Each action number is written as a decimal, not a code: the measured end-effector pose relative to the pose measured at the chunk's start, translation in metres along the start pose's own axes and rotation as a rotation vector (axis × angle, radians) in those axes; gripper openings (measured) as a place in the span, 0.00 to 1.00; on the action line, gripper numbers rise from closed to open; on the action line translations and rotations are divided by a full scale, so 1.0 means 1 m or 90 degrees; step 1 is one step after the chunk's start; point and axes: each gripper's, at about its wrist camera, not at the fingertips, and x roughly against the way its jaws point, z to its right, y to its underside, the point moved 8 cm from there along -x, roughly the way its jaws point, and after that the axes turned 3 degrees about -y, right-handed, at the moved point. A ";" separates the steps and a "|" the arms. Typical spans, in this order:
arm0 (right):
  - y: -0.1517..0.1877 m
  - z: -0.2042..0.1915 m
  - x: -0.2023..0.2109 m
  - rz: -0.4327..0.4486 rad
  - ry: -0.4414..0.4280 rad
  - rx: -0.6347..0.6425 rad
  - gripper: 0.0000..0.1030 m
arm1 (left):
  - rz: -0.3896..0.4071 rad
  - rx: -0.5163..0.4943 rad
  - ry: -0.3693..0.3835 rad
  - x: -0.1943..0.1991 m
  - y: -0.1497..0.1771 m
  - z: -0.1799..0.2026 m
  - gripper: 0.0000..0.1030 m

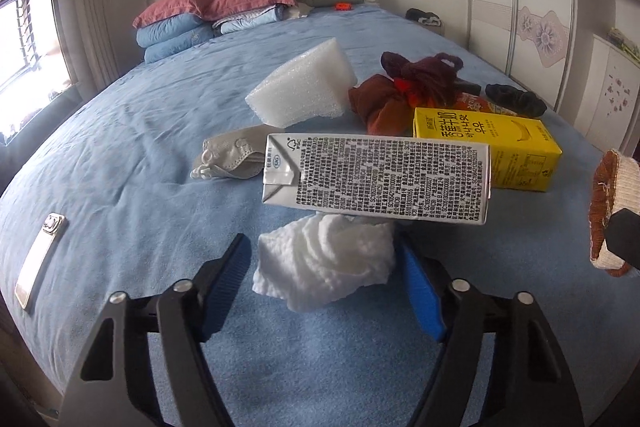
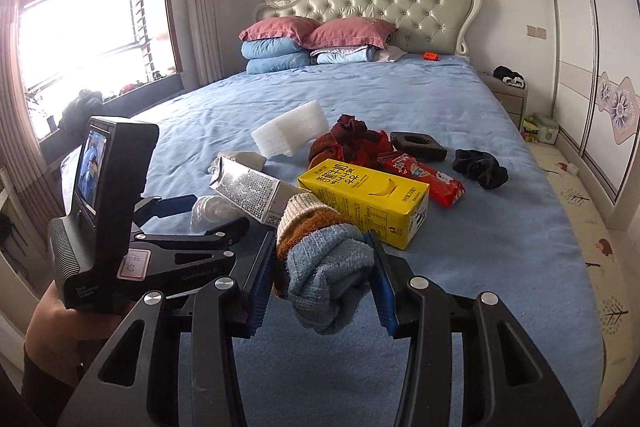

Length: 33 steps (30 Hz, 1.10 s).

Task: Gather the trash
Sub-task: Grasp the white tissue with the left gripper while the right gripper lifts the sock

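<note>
A crumpled white tissue (image 1: pixel 324 267) lies on the blue bed (image 1: pixel 140 155) between the fingers of my left gripper (image 1: pixel 320 247). Its right pad (image 1: pixel 420 291) touches the tissue; the left pad stands a little off it. Just beyond lie a grey printed carton (image 1: pixel 376 179), a yellow banana-milk carton (image 1: pixel 508 151), a grey face mask (image 1: pixel 228 155) and a white foam block (image 1: pixel 304 87). My right gripper (image 2: pixel 320 243) is shut on a rolled blue, orange and cream sock (image 2: pixel 320 267), held above the bed. A red snack wrapper (image 2: pixel 424 175) lies past the yellow carton (image 2: pixel 364 199).
A dark red cloth bundle (image 2: pixel 352 143), a black square object (image 2: pixel 418 145) and a black sock (image 2: pixel 480 167) lie on the bed. A phone (image 1: pixel 38 259) rests near the left edge. Pillows (image 2: pixel 312 43) are stacked at the headboard. A wardrobe (image 2: pixel 600 67) lines the right wall.
</note>
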 end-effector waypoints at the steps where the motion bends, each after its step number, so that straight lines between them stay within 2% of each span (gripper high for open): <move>1: 0.000 0.001 0.000 0.001 0.000 0.001 0.42 | -0.002 0.002 0.005 0.000 0.001 0.000 0.58; 2: 0.001 0.001 0.001 0.001 0.003 0.002 0.42 | -0.003 0.006 0.012 0.000 0.002 0.000 0.55; 4: 0.001 0.004 0.003 0.001 0.003 -0.001 0.42 | 0.000 0.013 0.029 0.001 0.003 0.002 0.41; 7: 0.000 0.009 0.006 0.004 0.005 -0.005 0.42 | 0.008 0.031 0.050 0.010 0.005 0.002 0.32; 14: -0.002 0.020 0.020 0.023 0.001 -0.017 0.42 | 0.046 0.054 0.069 0.048 0.011 0.007 0.29; 20: -0.006 0.034 0.038 0.043 -0.003 -0.033 0.42 | 0.090 0.052 0.111 0.089 -0.004 0.026 0.29; 25: -0.009 0.055 0.062 0.064 0.000 -0.048 0.43 | 0.113 0.000 0.141 0.105 -0.021 0.072 0.29; 33: 0.000 0.119 0.097 0.068 0.040 -0.092 0.43 | 0.108 -0.051 0.223 0.099 -0.042 0.162 0.29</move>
